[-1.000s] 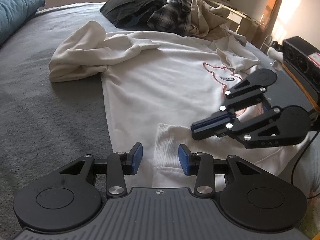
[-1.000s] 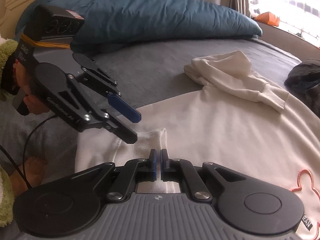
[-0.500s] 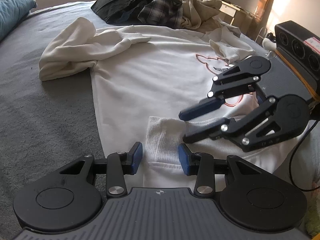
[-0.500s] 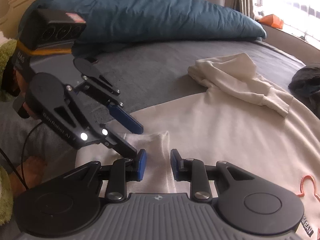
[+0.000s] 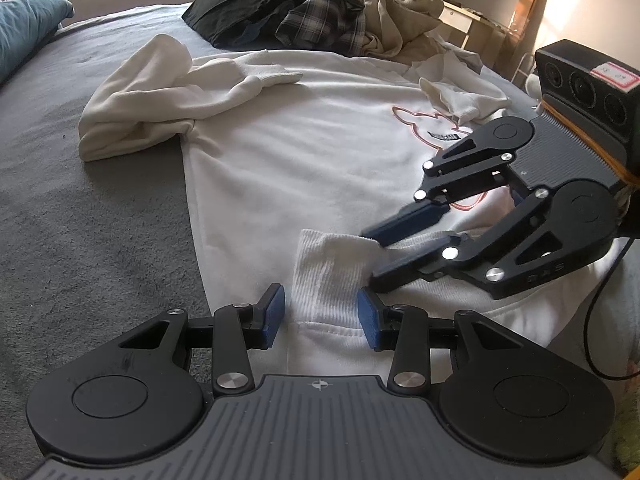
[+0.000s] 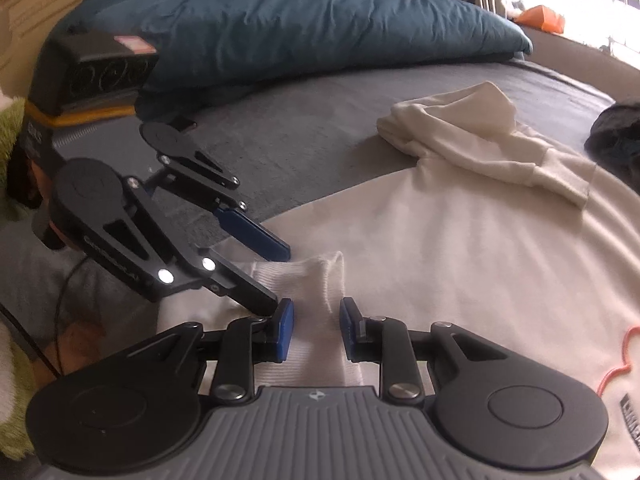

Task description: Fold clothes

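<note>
Sweatshirt cuff [image 5: 326,268] lies between both open tongs [image 5: 320,316]

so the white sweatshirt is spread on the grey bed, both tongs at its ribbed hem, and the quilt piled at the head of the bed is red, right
Not quite: the quilt is dark teal, not red, as the right wrist view shows. The rest holds: the white sweatshirt lies spread on the grey bed, with the left tongs and right tongs both at its ribbed hem.
</note>
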`<state>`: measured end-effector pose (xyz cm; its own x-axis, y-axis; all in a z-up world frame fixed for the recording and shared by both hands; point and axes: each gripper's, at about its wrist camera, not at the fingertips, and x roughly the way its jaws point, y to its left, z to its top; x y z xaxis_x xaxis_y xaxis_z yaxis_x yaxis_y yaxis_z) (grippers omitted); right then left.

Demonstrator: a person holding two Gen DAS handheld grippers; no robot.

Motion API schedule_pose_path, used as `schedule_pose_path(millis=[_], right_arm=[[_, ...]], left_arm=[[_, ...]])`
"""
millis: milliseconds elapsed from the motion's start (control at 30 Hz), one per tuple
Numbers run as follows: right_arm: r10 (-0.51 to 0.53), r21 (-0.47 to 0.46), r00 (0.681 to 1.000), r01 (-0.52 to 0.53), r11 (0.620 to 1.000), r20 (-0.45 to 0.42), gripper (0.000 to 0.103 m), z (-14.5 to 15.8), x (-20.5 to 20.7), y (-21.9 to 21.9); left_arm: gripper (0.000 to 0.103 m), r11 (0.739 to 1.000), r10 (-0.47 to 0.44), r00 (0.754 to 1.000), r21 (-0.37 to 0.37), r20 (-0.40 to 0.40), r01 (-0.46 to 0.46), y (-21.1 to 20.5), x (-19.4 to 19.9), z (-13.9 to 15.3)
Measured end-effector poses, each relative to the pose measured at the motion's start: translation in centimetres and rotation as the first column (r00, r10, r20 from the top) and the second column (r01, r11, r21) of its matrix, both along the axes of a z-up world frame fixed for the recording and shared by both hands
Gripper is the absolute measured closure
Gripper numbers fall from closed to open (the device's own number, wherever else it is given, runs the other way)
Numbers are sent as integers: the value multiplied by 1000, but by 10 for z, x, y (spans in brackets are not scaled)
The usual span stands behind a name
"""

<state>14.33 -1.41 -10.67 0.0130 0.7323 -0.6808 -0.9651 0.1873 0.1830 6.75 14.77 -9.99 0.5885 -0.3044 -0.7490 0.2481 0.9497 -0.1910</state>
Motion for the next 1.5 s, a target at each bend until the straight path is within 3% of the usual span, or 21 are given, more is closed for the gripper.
schedule_pose_path(millis=[100, 267, 333, 733, 833, 933, 1033, 1233, 1400, 1500], right_arm=[[-2, 7, 1000, 2, 1000, -27, 84, 0, 2, -3], [-36, 0, 999, 36, 999, 5, 100, -3, -1, 2], [-44, 16, 999, 43, 999, 25, 101, 0, -3, 2], [-62, 50, 995, 58, 997, 78, 101, 8, -2, 9], [-74, 42, 995, 72, 997, 62, 101, 6, 4, 9], [-76, 38, 996, 74, 997, 49, 101, 4, 5, 9], [-75, 47, 996, 73, 996, 43, 101, 5, 5, 10], [-69, 20, 997, 69, 997, 35, 101, -4, 5, 18], [-79, 10, 996, 78, 997, 34, 100, -6, 6, 20], [-119, 4, 993, 119, 993, 11, 91, -1, 12, 16]], left_arm=[[63, 1000, 2, 1000, -3, 1, -2, 0, -1, 0], [63, 1000, 3, 1000, -1, 6, -3, 0, -1, -1], [63, 1000, 2, 1000, -3, 11, -2, 1, -1, -1], [68, 998, 38, 999, -49, 5, -38, 8, 0, 1], [75, 998, 43, 999, -55, -4, -43, 10, 1, 0], [90, 998, 48, 999, -48, -7, -48, 11, 2, 0], [95, 995, 55, 998, -83, -19, -56, 19, 2, 4], [96, 993, 60, 997, -98, -55, -65, 25, 5, 2], [84, 995, 66, 997, -72, -49, -69, 18, 14, 0], [83, 997, 64, 997, -36, -40, -65, 11, 18, -2]])
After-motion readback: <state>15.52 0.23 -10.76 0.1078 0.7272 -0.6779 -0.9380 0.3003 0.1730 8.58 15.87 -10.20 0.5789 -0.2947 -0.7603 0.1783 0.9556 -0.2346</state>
